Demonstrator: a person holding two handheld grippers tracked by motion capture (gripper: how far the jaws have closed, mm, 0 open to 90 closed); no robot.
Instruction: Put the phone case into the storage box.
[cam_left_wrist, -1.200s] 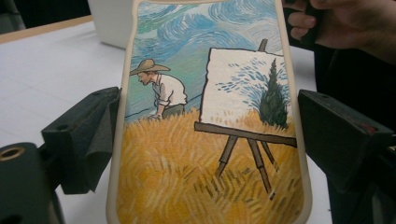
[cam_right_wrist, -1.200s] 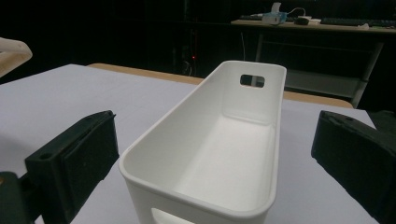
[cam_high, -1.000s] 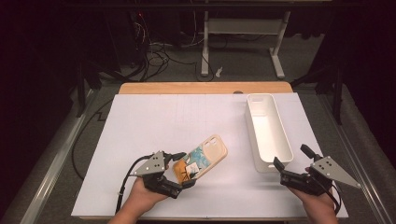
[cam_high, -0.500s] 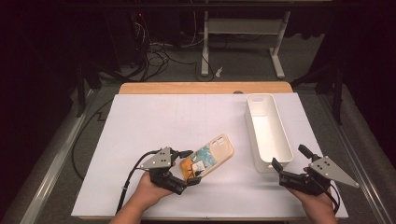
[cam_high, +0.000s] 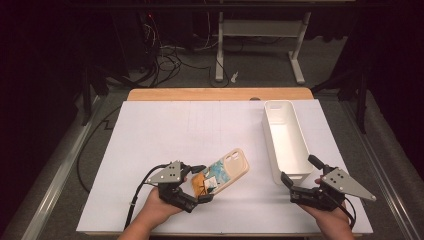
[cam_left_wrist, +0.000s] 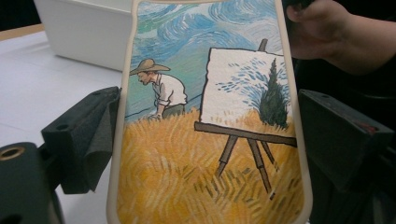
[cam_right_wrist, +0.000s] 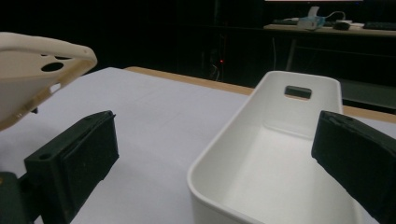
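Painted phone case (cam_left_wrist: 210, 121), left gripper (cam_high: 200, 184) clamping

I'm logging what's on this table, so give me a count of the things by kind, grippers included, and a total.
Phone cases: 1, the painted phone case held in the left gripper
White bins: 1, the white bin, empty, at the table's right
Grippers: 2, left gripper and right gripper, the right one open at the bin's near end
Total: 4

Table (cam_high: 165, 130) w/ white sheet over most of top, bare wood strip along far edge, upper centre of frame. White oblong bin (cam_high: 286, 142) sits directly on sheet, right of centre, long side running top-to-bottom, open side up.
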